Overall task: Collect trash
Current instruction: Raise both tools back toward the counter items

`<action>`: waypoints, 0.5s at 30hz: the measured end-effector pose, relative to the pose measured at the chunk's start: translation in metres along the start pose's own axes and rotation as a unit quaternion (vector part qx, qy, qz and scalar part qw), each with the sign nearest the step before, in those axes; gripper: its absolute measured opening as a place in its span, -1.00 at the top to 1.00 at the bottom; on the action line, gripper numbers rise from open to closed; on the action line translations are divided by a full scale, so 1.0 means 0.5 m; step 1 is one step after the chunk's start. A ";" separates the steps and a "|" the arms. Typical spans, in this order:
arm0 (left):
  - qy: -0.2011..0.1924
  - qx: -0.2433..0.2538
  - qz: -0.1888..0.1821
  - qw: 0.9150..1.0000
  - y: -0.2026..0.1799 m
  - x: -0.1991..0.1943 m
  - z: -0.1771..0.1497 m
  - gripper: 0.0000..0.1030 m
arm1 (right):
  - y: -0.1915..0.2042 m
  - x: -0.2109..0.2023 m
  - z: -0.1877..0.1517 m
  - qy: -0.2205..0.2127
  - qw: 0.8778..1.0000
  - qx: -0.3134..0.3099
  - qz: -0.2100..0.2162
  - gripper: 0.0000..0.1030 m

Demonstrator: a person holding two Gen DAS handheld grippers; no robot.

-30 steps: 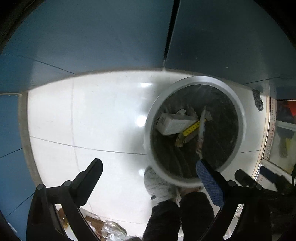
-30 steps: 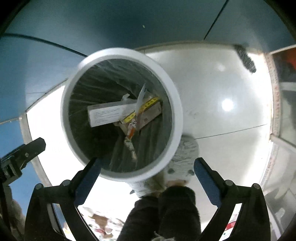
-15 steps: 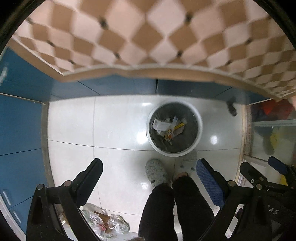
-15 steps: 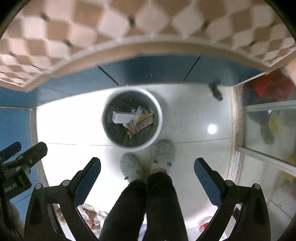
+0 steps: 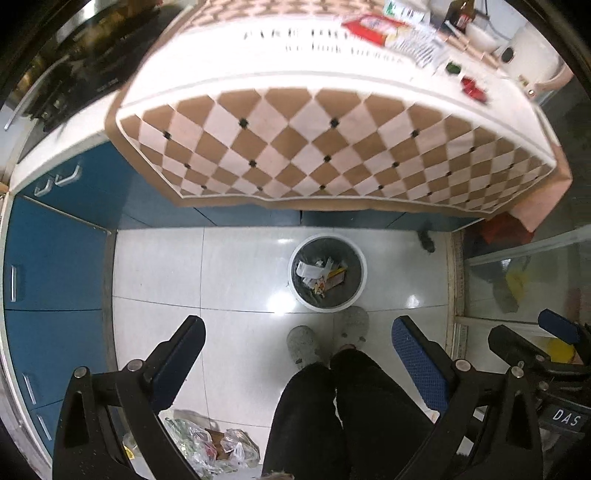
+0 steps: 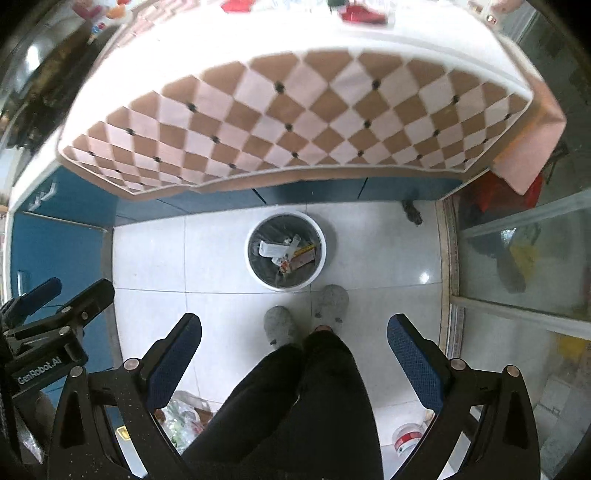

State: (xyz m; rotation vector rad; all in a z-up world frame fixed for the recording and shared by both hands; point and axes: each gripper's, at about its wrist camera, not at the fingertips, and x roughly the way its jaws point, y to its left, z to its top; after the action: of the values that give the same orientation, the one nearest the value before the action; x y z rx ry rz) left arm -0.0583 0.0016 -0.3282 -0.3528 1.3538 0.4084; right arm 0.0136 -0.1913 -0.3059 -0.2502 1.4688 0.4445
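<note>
A white round trash bin (image 5: 360, 291) with a dark liner stands on the tiled floor far below; it also shows in the right wrist view (image 6: 258, 278). Inside lie wrappers, a white box and a yellow strip (image 5: 319, 275). My left gripper (image 5: 297, 338) is open and empty, high above the floor. My right gripper (image 6: 293, 334) is open and empty too. More trash lies on the checkered table: a red packet (image 5: 373, 27) and small red pieces (image 5: 472, 86).
The checkered tablecloth (image 5: 314, 144) hangs over blue cabinets (image 5: 55, 251). The person's legs and grey slippers (image 5: 303, 343) stand in front of the bin. A plastic bag of rubbish (image 5: 207, 448) lies at the lower left. A glass door (image 5: 524, 280) is at the right.
Both grippers have risen far above the bin, from right over its rim to above table height. The table top and its items have come into view. Both stay open.
</note>
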 end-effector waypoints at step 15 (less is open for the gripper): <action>-0.127 -0.007 0.054 0.990 -0.006 -0.164 0.133 -1.00 | 0.001 -0.171 0.065 -0.063 0.995 0.051 0.065 -0.98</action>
State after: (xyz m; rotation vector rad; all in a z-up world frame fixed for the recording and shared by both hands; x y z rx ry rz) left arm -0.0132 0.0238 -0.2356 -0.2304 1.1248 0.5341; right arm 0.0391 -0.1888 -0.2180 -0.0443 1.3835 0.4786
